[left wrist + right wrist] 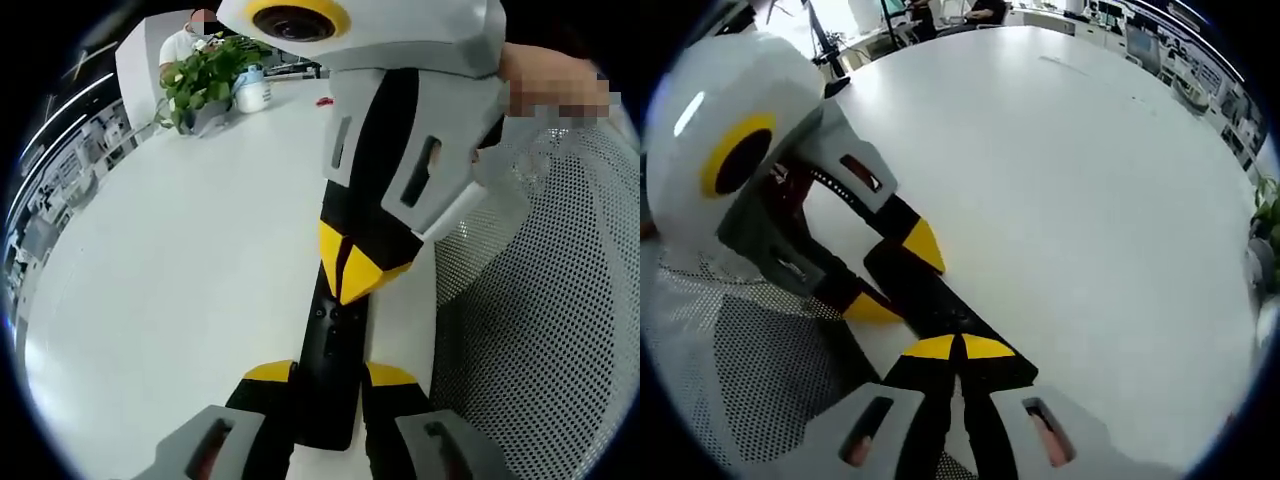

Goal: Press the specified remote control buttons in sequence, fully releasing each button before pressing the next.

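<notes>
A broad white table (180, 260) takes up most of both views. At its near edge sits a perforated mesh chair back or basket-like surface (560, 330), grey with small holes, also seen in the right gripper view (750, 380).

A black remote control (335, 370) lies flat on the table, long and slim; in the right gripper view it runs diagonally (930, 300).

The left gripper (330, 375) has its yellow-tipped jaws set apart on either side of the remote's near end, clamping it from both sides. In the right gripper view the same gripper (895, 275) comes in from the left, its two yellow tips flanking the remote's far end.

The right gripper (958, 348) has its jaws closed together, yellow tips meeting on top of the remote. In the left gripper view it reaches down from above (350, 270), its joined tips touching the remote's upper face.

At the far side of the table stand a leafy green plant (205, 75) and a white bottle (252, 90), just beside each other. A person (185, 40) sits behind them.
</notes>
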The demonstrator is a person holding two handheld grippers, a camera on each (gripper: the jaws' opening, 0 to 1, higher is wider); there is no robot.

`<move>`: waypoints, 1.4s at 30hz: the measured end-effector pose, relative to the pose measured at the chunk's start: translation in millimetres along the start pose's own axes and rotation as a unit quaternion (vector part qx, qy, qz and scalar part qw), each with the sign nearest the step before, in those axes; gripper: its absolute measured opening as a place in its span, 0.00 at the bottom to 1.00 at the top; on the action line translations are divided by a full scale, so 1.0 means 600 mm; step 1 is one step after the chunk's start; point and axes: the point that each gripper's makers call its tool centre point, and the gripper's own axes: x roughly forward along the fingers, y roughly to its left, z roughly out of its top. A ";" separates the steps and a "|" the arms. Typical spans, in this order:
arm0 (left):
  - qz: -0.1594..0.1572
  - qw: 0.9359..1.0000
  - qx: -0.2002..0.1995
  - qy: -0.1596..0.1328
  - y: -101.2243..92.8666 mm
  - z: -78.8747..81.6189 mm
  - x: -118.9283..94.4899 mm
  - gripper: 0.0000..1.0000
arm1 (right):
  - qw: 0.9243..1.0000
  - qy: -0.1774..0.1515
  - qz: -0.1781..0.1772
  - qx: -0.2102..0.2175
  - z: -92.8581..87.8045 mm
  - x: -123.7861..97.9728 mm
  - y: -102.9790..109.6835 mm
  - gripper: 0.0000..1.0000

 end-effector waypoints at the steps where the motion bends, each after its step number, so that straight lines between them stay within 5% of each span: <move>1: 0.000 1.000 0.000 0.000 0.000 0.000 0.000 0.25 | 1.000 -0.002 0.001 0.008 0.000 0.000 -0.001 0.00; 34: 0.000 1.000 0.000 0.002 -0.001 -0.001 -0.001 0.25 | 0.999 -0.011 0.018 0.044 -0.001 -0.003 0.002 0.00; 42: 0.000 1.000 0.001 0.002 -0.001 -0.001 -0.001 0.25 | 0.998 0.008 0.026 0.061 -0.011 -0.007 0.004 0.00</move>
